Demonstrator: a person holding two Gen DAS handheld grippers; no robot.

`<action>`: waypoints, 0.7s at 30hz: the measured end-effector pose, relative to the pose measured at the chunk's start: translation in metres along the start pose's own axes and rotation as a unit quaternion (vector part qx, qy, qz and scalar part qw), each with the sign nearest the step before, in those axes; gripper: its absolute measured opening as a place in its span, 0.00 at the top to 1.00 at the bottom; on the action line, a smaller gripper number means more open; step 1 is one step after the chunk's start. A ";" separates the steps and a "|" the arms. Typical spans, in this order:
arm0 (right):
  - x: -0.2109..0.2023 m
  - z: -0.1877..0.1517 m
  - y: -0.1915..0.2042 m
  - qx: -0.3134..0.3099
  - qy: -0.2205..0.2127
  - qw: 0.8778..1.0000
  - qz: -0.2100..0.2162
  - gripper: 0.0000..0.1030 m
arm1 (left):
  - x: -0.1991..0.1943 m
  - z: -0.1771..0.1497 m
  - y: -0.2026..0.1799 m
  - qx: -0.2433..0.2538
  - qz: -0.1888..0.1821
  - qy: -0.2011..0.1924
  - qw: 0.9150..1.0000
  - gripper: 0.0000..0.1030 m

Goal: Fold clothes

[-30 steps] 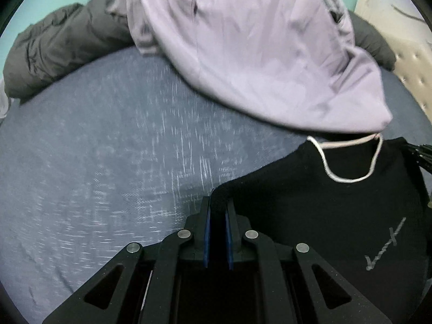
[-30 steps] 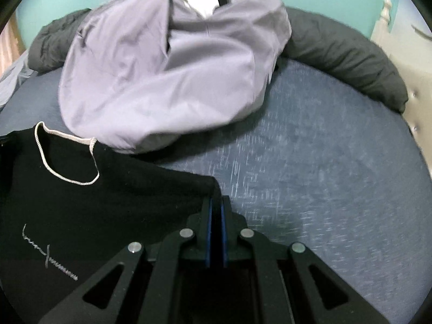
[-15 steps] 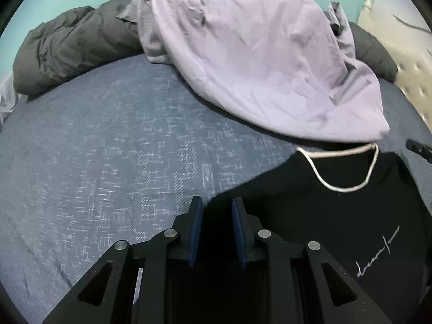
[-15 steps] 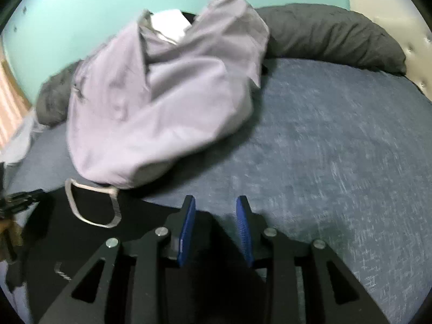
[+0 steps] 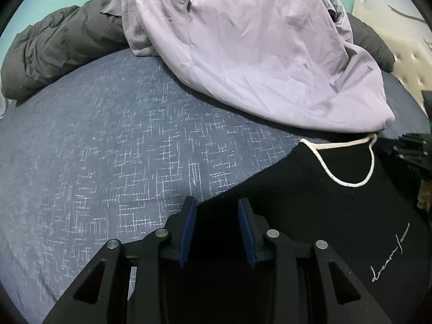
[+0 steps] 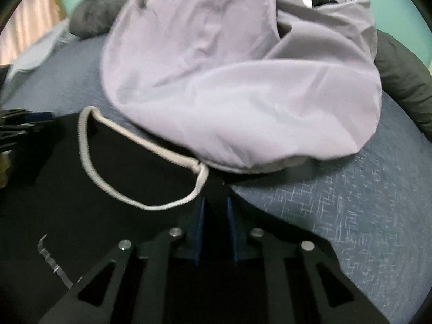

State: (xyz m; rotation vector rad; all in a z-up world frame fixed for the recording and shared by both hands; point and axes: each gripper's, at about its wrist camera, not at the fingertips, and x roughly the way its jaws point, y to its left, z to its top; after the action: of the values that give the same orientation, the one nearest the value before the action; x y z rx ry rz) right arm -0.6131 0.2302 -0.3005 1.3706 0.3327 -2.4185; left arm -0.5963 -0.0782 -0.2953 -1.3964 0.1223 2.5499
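A black shirt (image 5: 337, 216) with a pale ribbed collar (image 5: 348, 182) lies flat on the bed, small script on its chest. My left gripper (image 5: 215, 205) is open over the shirt's left shoulder edge, black cloth lying loose between its blue pads. In the right wrist view the same shirt (image 6: 89, 189) fills the lower left, its collar (image 6: 145, 203) close ahead. My right gripper (image 6: 216, 210) stands open by a narrower gap just right of the collar, over the shoulder cloth. A lilac garment (image 5: 256, 54) is heaped behind, overlapping the collar's far edge.
The blue-grey bed sheet (image 5: 108, 148) spreads to the left and, in the right wrist view, as sheet (image 6: 364, 216) to the right. A dark grey duvet (image 5: 54, 48) is bunched along the far edge. A cream tufted headboard (image 5: 410, 62) stands at the right.
Both grippers were shut on the black shirt's shoulder edges a second ago and have let go. The left jaws spread wider. The right gripper moved toward the collar, its gap narrower.
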 end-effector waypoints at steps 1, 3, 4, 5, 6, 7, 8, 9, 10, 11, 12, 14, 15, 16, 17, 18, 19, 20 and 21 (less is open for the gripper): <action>0.004 0.003 0.000 0.003 0.003 1.000 -0.007 0.88 | -0.001 0.000 0.000 0.002 -0.001 -0.002 1.000 0.66; 0.012 0.009 0.000 0.008 0.010 1.000 -0.020 0.88 | -0.003 0.002 0.000 -0.001 -0.002 -0.005 1.000 0.66; 0.015 0.012 0.001 0.011 0.013 0.999 -0.027 0.88 | -0.005 0.001 -0.001 -0.004 -0.004 -0.006 1.000 0.66; 0.019 0.015 0.001 0.013 0.016 0.999 -0.034 0.88 | -0.007 0.001 -0.001 -0.006 -0.006 -0.007 1.000 0.66; 0.018 0.016 0.001 0.016 0.013 0.999 -0.037 0.88 | -0.009 0.002 -0.001 -0.008 -0.009 -0.009 1.000 0.66; 0.016 0.016 0.002 0.019 0.010 0.999 -0.040 0.88 | -0.014 0.001 -0.002 -0.011 -0.013 -0.011 1.000 0.66; 0.010 0.015 0.001 0.021 0.000 0.999 -0.039 0.88 | -0.021 0.000 -0.002 -0.013 -0.017 -0.013 1.000 0.66; 0.004 0.014 0.000 0.024 -0.010 0.999 -0.037 0.88 | -0.027 -0.001 -0.002 -0.015 -0.020 -0.016 1.000 0.66; -0.005 0.011 -0.004 0.036 -0.017 0.999 -0.033 0.88 | -0.034 -0.002 -0.003 -0.016 -0.023 -0.019 0.999 0.66; -0.014 0.008 -0.010 0.049 -0.024 0.998 -0.028 0.87 | -0.040 -0.004 -0.004 -0.023 -0.022 -0.020 0.999 0.66; -0.023 0.004 -0.015 0.063 -0.031 0.997 -0.023 0.87 | -0.047 -0.008 -0.004 -0.025 -0.025 -0.021 0.999 0.66; -0.046 -0.008 -0.025 0.083 -0.042 0.996 -0.003 0.86 | -0.064 -0.015 -0.005 -0.032 -0.038 -0.019 0.999 0.65; -0.058 -0.017 -0.026 0.083 -0.043 0.996 -0.001 0.85 | -0.075 -0.022 -0.005 -0.039 -0.045 -0.020 0.998 0.65; -0.070 -0.027 -0.028 0.084 -0.044 0.996 0.002 0.82 | -0.086 -0.029 -0.005 -0.046 -0.053 -0.020 0.997 0.65; -0.081 -0.036 -0.029 0.084 -0.045 0.995 0.004 0.81 | -0.095 -0.037 -0.006 -0.051 -0.062 -0.019 0.997 0.63; -0.092 -0.048 -0.027 0.085 -0.043 0.995 0.006 0.80 | -0.105 -0.047 -0.007 -0.057 -0.071 -0.016 0.996 0.61; -0.102 -0.059 -0.025 0.086 -0.040 0.995 0.008 0.79 | -0.114 -0.057 -0.009 -0.058 -0.074 -0.010 0.995 0.60; -0.111 -0.072 -0.023 0.088 -0.036 0.995 0.012 0.79 | -0.123 -0.068 -0.011 -0.059 -0.078 -0.004 0.995 0.59; -0.121 -0.085 -0.021 0.089 -0.032 0.995 0.017 0.78 | -0.133 -0.080 -0.015 -0.055 -0.080 0.001 0.995 0.58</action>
State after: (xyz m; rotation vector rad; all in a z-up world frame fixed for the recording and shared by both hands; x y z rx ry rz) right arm -0.4975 0.3017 -0.2390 1.3547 0.0789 -2.5083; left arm -0.4582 -0.0999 -0.2267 -1.3872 -0.1268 2.4568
